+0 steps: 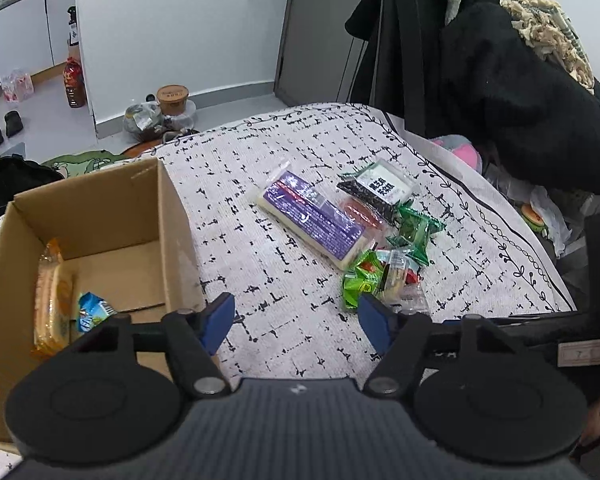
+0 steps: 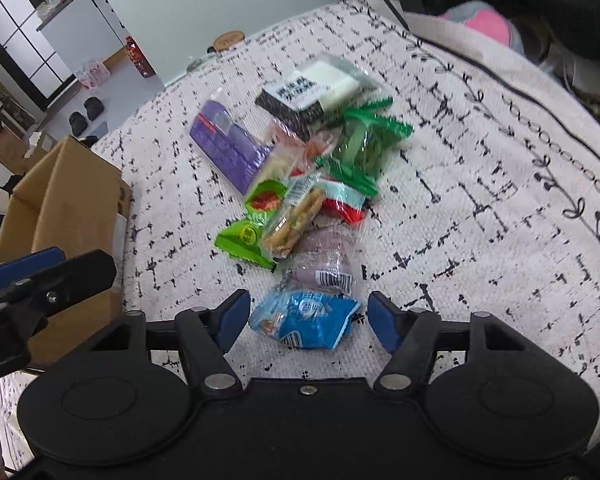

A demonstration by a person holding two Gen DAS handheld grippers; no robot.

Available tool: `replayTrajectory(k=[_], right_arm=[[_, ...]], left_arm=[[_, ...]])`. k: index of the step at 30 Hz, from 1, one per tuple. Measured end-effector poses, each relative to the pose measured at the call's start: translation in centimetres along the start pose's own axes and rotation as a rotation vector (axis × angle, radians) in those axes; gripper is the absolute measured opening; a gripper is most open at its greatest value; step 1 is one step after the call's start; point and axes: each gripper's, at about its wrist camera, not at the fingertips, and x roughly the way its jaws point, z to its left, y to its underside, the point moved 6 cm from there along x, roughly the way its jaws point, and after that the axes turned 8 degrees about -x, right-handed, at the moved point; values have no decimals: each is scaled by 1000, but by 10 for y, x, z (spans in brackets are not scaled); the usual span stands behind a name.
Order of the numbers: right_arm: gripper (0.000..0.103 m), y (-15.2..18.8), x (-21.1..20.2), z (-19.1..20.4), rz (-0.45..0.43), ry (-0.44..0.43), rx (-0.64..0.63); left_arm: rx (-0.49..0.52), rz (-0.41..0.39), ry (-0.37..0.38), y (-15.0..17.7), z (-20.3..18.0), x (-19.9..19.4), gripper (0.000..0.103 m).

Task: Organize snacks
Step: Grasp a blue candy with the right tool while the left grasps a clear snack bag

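Blue pads, right gripper (image 2: 304, 322): jaws apart, one pad on each side of the blue snack packet (image 2: 305, 319) and not visibly pressing it; nothing gripped.
Blue pads, left gripper (image 1: 296, 322): jaws apart over bare cloth, holding nothing, just beside the cardboard box (image 1: 180, 224).
Blue snack packet: lies flat on the patterned cloth (image 2: 480, 168) at the near end of the snack pile, touching a clear-wrapped purple bun (image 2: 328, 260).
Handling: looks light, puffy and crinkly; the film is likely slick, and the contents could crush under a hard squeeze.
Where to hold: across the packet's middle or by a crimped end seam, gently.
Snack pile: green packets (image 2: 364, 140), a cracker pack (image 2: 296, 216), a purple box (image 2: 228, 148) and a black-and-white pack (image 2: 304, 96), overlapping one another.
Cardboard box: open at the left of the pile; already holds an orange biscuit pack (image 1: 52, 300) and another blue packet (image 1: 92, 312).
Judgement: most snacks are not yet boxed.
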Motion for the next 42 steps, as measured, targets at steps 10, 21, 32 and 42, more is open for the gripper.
replayTrajectory(k=[10,21,32,42], right_arm=[[36,2,-2,-17,13,-5,-18],[34,0,-18,-53,-7,46,-8],[36,-6,-24,-85,-26,98,10],[54,-3,-19,-89,-12,86,4]], left_arm=[[30,37,4,3,-15,20,65],[74,61,47,0,-43,39,52],[117,101,91,3,-67,61,37],[134,153,97,10,-79,87,32]])
